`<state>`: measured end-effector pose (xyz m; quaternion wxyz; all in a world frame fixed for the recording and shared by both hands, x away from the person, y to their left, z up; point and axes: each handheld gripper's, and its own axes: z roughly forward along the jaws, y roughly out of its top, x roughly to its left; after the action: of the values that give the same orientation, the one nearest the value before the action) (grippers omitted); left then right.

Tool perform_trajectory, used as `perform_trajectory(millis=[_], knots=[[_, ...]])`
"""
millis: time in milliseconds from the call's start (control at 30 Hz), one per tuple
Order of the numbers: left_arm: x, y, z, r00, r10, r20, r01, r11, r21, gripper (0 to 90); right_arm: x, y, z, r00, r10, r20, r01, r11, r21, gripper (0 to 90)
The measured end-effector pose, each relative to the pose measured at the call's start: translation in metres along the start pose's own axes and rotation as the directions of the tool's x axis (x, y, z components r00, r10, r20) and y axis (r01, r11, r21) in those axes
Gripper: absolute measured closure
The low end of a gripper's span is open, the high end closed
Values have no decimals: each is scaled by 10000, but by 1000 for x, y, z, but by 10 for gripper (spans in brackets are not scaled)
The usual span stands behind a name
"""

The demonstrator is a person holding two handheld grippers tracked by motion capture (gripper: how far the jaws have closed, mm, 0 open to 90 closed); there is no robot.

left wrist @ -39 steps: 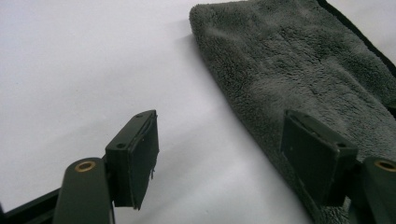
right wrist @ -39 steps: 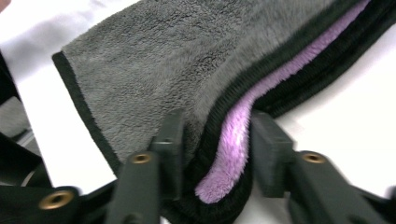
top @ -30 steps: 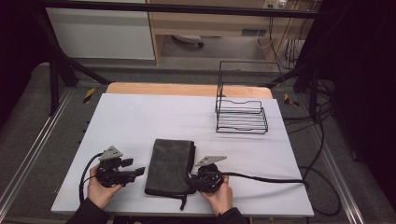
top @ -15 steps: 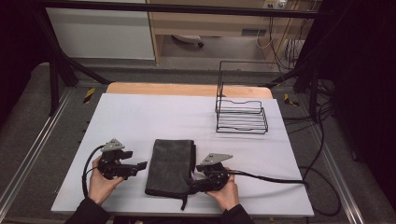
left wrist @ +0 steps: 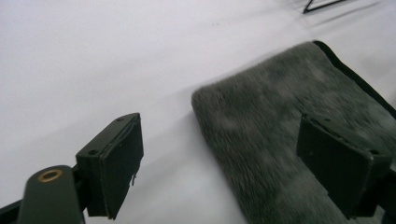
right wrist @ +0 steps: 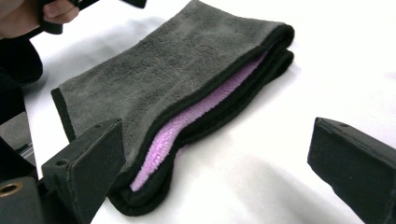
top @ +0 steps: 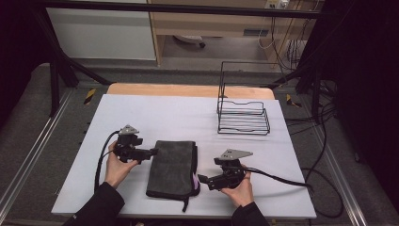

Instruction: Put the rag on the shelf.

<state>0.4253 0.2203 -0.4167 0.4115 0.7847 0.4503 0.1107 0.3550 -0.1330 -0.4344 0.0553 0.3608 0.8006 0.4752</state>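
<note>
A folded grey towel (top: 171, 167) lies on the white table (top: 183, 113) near its front edge, between my two hands. A purple inner layer (right wrist: 205, 112) shows along its black-trimmed open edge. My left gripper (top: 153, 152) is open at the towel's far left corner. In the left gripper view that gripper (left wrist: 224, 140) has one jaw over the grey towel (left wrist: 271, 135) and the other over bare table. My right gripper (top: 201, 179) is open just right of the towel's near edge. Seen from the right gripper view, it (right wrist: 224, 154) faces the towel (right wrist: 177, 79) with nothing between its jaws.
A black wire rack (top: 242, 115) stands on the table at the back right. Cables trail from both grippers, the right one running off the table's right side (top: 282, 179). A wooden strip (top: 188, 89) borders the far edge.
My left gripper has moved forward and right, up to the towel's far left corner. The right gripper has shifted slightly right. The towel has not moved.
</note>
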Motion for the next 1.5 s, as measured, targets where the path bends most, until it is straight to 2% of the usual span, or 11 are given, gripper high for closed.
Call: perform_trajectory(millis=[67,267,367,433,667,733,933,1133,1233,1333,1500], knots=[[2,3,6,9999,-138,52,138,9999,3,190,-1,-1,-1,10000,36,39,-36,10000,-37,38],[7,9,27,9989,-443,-129,447,9986,277,332,-3,-2,-1,9998,-59,174,57,9999,110,25],[7,7,35,9990,-441,-92,445,9975,551,428,-3,-3,-1,9998,-78,187,76,9999,119,26],[7,5,39,9992,-399,-65,403,9962,774,449,-3,-3,-1,9998,-83,193,81,9999,104,26],[8,2,45,9966,-715,402,671,9925,1019,600,-4,-3,-1,9995,-165,265,162,9998,108,24],[6,2,46,9970,-666,402,620,9925,1056,643,-4,-3,0,9994,-159,301,156,9998,117,21],[4,1,46,9972,-652,373,608,9921,1094,698,-6,-1,0,9988,-258,427,253,9996,117,16],[2,1,46,9977,-616,297,579,9920,1126,756,-12,8,3,9992,35,410,-23,9996,-279,37],[1,1,46,9983,-547,214,520,9925,1106,762,-17,16,6,9978,72,657,-41,9989,-468,42],[0,1,46,9992,-381,156,362,9938,1053,763,-21,27,13,9962,98,861,-50,9984,-563,52],[0,-1,46,9990,-401,190,381,9948,947,762,-27,45,35,9945,351,983,-296,9980,-567,75]])
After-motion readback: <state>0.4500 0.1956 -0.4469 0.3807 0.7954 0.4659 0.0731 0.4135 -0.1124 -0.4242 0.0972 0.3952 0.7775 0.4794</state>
